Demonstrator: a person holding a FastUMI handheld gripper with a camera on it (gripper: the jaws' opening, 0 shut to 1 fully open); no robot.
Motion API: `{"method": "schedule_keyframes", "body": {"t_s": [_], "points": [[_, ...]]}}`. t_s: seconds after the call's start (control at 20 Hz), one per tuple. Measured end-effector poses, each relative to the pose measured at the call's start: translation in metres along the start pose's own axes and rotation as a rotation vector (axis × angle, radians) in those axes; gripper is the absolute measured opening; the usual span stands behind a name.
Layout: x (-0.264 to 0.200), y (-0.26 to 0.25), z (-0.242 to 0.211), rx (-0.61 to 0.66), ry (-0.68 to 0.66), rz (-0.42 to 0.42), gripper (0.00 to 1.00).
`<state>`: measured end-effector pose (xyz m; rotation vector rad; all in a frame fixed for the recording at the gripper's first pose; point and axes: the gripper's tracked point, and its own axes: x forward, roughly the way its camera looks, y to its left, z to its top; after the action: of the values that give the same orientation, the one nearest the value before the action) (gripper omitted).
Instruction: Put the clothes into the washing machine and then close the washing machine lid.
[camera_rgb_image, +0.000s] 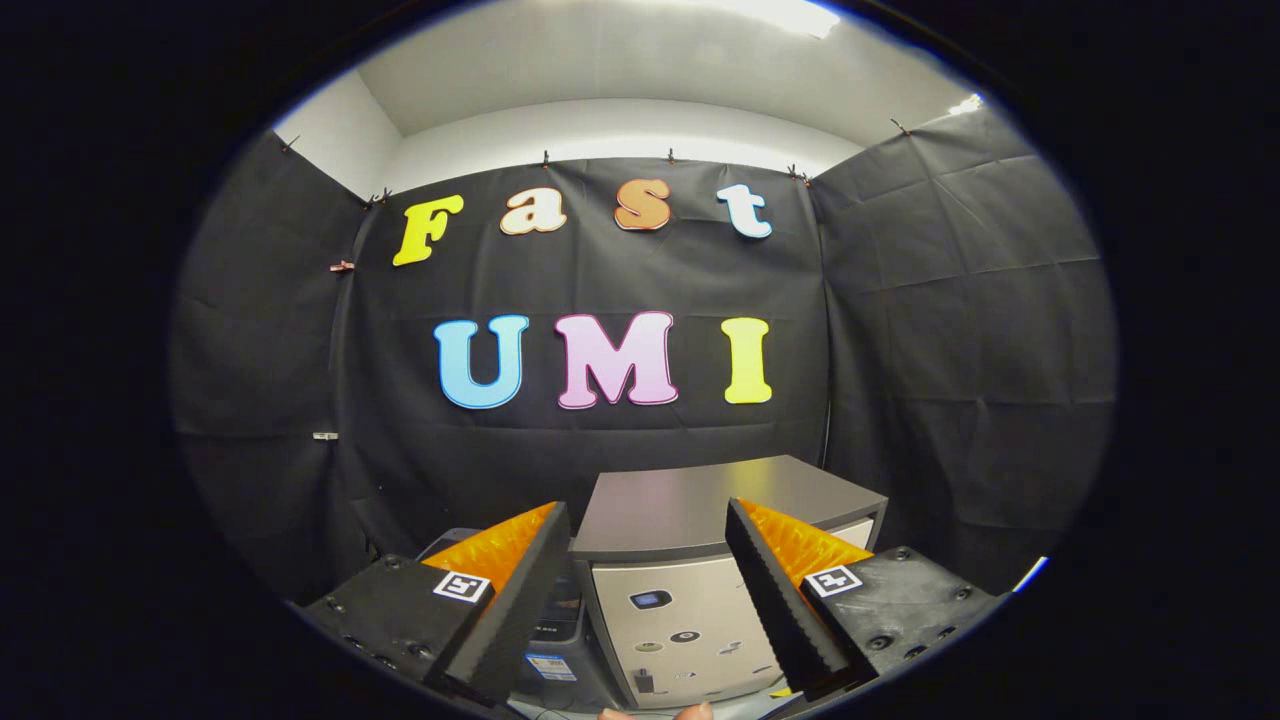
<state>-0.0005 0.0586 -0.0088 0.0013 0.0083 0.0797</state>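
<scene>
- My gripper (640, 600) holds its fingers spread wide apart, gripping nothing.
- The washing machine (690, 570) stands just ahead, between them.
- The booth wall (620, 440) hangs behind it.

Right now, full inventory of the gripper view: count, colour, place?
Box-shaped washing machine: one, dark grey flat top, pale silver front panel with small dials and a display; just ahead of the fingers and between them, against the black cloth wall.
Dark device with a label: one, black; beside the machine, behind the left finger; too hidden to identify.
Black cloth wall: hung around the booth, behind the machine.
White room wall and ceiling: above the cloth.
Clothes: none identifiable.
Gripper: one, black fingers with orange backing, open, holding nothing.
Person's fingertips: below the fingers, barely showing.
</scene>
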Motion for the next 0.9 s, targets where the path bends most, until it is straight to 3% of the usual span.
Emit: {"method": "schedule_keyframes", "body": {"t_s": [0.9], "points": [[0.0018, 0.0044, 0.003, -0.003, -0.008, 0.008, 0.98]]}}
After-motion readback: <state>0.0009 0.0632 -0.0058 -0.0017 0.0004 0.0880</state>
